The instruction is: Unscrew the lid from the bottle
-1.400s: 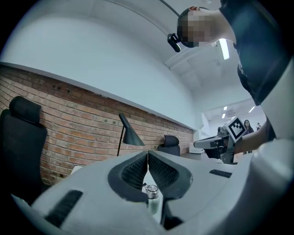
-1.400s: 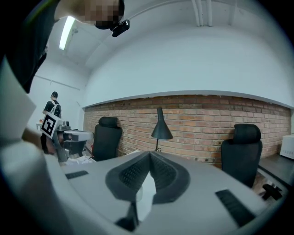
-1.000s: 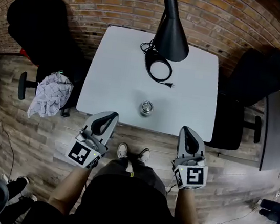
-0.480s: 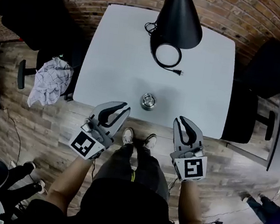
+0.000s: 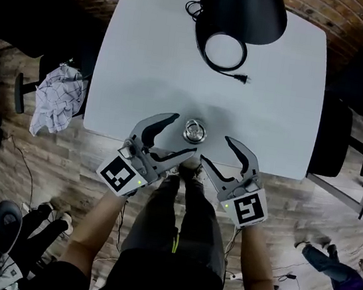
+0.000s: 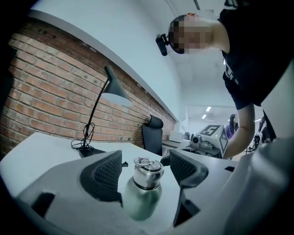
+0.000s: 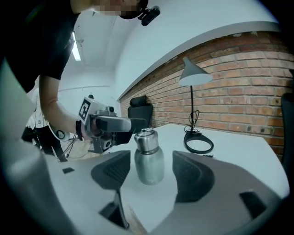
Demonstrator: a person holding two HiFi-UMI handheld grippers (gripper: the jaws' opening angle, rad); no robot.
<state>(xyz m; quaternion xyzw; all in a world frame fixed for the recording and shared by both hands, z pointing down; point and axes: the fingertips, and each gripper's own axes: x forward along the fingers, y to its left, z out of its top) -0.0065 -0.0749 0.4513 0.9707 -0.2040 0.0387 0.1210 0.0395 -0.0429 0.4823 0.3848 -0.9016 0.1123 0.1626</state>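
The bottle (image 5: 194, 131), lid (image 7: 146, 139) on, stands upright – the left gripper (image 5: 184, 133) just left of it, the right gripper (image 5: 215, 149) near its right – both sets of jaws opening, the bottle framed between them, neither gripping it.

Black short-sleeved T-shirt (image 5: 148, 287), dark trousers (image 5: 191, 217) with a small yellow-green mark, black camera (image 6: 161, 44) worn on the head.
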